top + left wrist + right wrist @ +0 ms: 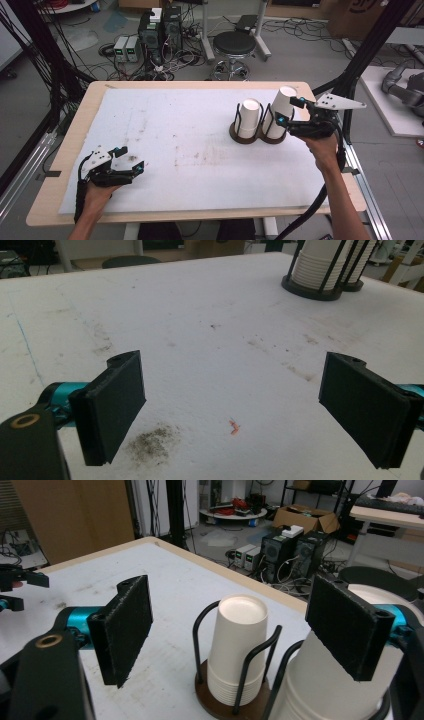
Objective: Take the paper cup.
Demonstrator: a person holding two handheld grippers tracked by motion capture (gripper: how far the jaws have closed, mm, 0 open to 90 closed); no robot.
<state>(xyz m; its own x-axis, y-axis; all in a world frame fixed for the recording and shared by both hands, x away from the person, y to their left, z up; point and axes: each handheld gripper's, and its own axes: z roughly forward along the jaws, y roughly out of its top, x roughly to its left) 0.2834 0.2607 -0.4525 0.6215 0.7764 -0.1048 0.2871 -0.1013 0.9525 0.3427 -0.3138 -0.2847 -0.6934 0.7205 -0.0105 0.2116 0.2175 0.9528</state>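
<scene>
Two stacks of white paper cups are seen upside down in black wire holders near the right edge of the white mat [190, 135] that covers the table [75, 130]. The nearer stack of cups [280, 112], taller and tilted, is approached by the right gripper [292, 111], whose jaws are spread wide, one jaw above the stack's top and the other beside its wall; whether a pad touches the paper cannot be made out from the high view. In the right gripper view this stack [325, 680] is cut off by the bottom and right edges and partly covered by the right-hand jaw, so its top is barely seen. The second stack of cups [248, 117] stands upright just beside it, toward the middle of the mat; in the right gripper view [237, 645] it is shown between the jaws but farther off, untouched, within its wire holder [235, 700].

The left gripper [131, 159] is held low near the front left corner of the mat, well apart from the cups, with jaws wide and nothing between them. In the left gripper view [232, 405] only stained mat lies between the pads, with a small orange speck [234, 427] too small to identify; the cup stacks are cut off by the top edge there. The floor beyond the table carries a stool [234, 47] and computer boxes [160, 30] amid cables.
</scene>
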